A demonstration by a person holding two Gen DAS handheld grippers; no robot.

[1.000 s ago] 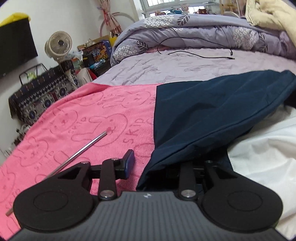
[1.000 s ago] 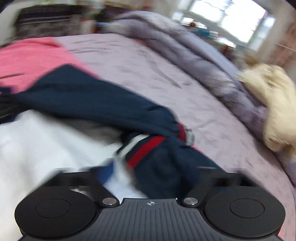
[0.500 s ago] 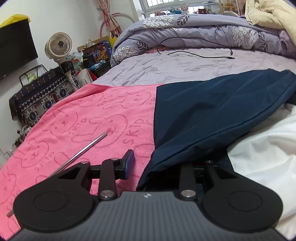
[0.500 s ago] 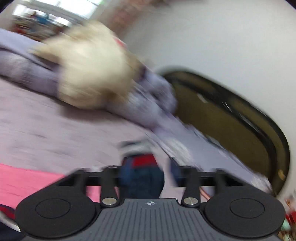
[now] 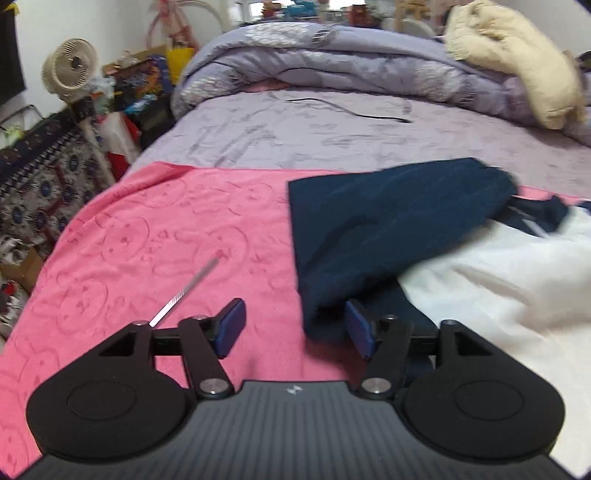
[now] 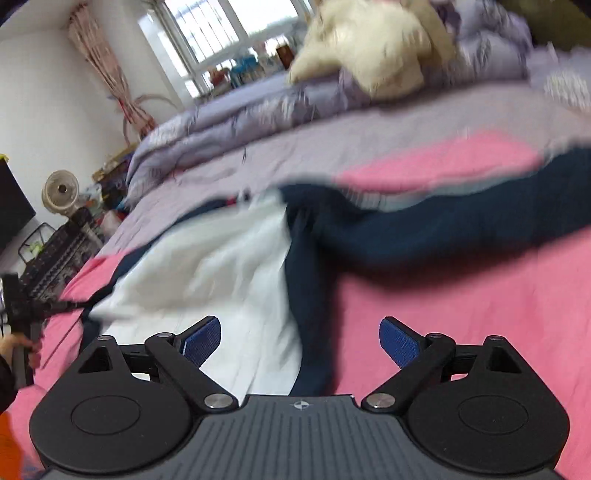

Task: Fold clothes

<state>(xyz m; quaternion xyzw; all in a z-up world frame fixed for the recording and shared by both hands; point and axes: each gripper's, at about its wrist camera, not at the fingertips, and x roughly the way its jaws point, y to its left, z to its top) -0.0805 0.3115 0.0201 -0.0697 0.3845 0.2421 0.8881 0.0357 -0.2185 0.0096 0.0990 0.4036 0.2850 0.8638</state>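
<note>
Bedroom, cluttered along the left wall: small round fan (image 5: 70, 75) on a stand, patterned bag (image 5: 40, 177) below it, window (image 6: 218, 33) at the far end.

Bed, lilac sheet (image 5: 332, 136); rolled lilac duvet (image 5: 325, 70) at the far side with a cream blanket (image 5: 517, 59) on top. Thin black cable (image 5: 354, 110) lies on the sheet in front of the duvet.

Pink towel (image 5: 166, 240), bunny pattern, spread over the near part of the bed. Thin metal rod (image 5: 184, 291) rests on it, near the left gripper's left finger.

Garment (image 5: 388, 229), navy and white, lies on the pink towel. Navy part is folded over toward the left with a straight left edge; white part (image 5: 498, 280) lies to the right of it. In the right wrist view a navy sleeve (image 6: 461, 221) stretches out to the right over the towel; this view is blurred.

Left gripper (image 5: 293, 326): jaws wide apart, holding nothing; right pad (image 5: 358, 328) just beside the near corner of the navy cloth, contact not clear.

Right gripper (image 6: 301, 341): jaws wide apart, holding nothing, above the seam between white and navy cloth.
</note>
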